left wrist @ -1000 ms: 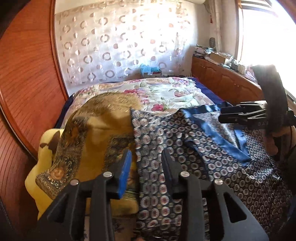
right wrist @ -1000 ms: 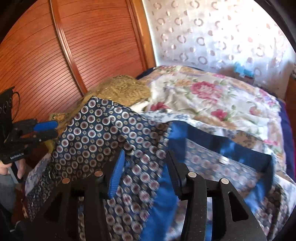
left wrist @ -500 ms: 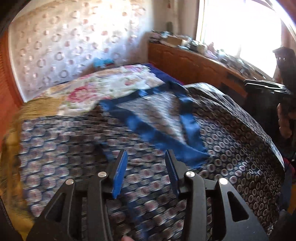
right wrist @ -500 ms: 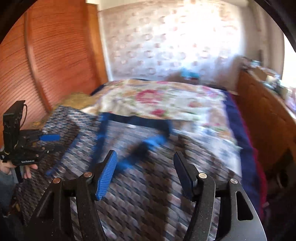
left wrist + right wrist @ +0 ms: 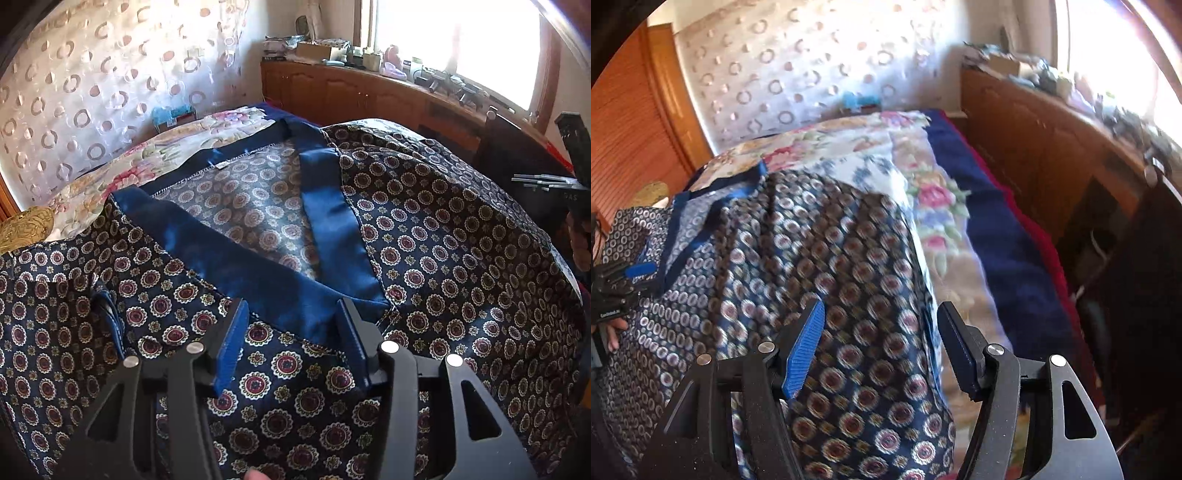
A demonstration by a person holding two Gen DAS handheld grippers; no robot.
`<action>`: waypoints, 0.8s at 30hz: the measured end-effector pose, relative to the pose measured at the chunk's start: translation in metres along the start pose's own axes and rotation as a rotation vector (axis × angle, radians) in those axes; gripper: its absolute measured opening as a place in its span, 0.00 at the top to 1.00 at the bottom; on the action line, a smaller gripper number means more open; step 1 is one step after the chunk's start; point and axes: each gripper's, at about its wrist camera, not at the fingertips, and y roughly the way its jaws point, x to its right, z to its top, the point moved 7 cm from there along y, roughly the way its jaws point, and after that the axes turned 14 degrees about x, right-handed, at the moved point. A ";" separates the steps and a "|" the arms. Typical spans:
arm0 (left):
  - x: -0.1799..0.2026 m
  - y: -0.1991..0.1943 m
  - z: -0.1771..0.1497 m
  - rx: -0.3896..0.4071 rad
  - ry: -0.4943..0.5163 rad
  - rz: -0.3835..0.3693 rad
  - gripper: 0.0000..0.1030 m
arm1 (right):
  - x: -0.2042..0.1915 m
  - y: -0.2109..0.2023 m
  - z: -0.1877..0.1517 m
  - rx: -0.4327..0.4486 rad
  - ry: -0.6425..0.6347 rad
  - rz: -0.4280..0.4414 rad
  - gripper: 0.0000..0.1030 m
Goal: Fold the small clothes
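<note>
Clearly, folding has hardly begun, by my reading: the patterned garment (image 5: 424,236) lies spread open on the bed (image 5: 1008,236) just ahead of and beneath both tongs, its plain blue collar band (image 5: 325,218) laid apart to show the paler lining, and no fold is visible, so every fold seems left to do. Left tongs (image 5: 291,347) and right tongs (image 5: 881,343) both stand released, grasping nothing, with cloth showing between their blue pads. No garment label can be read; small white lettering on the left tongs' body, at the left edge of the right view, is too small to make out.
</note>
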 end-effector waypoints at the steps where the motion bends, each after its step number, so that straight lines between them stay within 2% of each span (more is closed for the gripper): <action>1: 0.000 0.001 0.000 0.004 -0.003 0.002 0.52 | 0.004 -0.001 -0.003 -0.007 0.012 -0.004 0.37; 7: -0.001 0.003 0.000 0.004 -0.011 -0.001 0.50 | 0.019 -0.005 -0.023 -0.038 0.061 -0.014 0.38; 15: -0.003 0.003 0.000 0.003 -0.005 0.004 0.49 | 0.018 -0.014 -0.040 -0.061 0.089 -0.010 0.45; 24: -0.003 0.004 0.000 0.003 -0.007 0.010 0.47 | 0.014 -0.024 -0.045 -0.051 0.120 0.004 0.69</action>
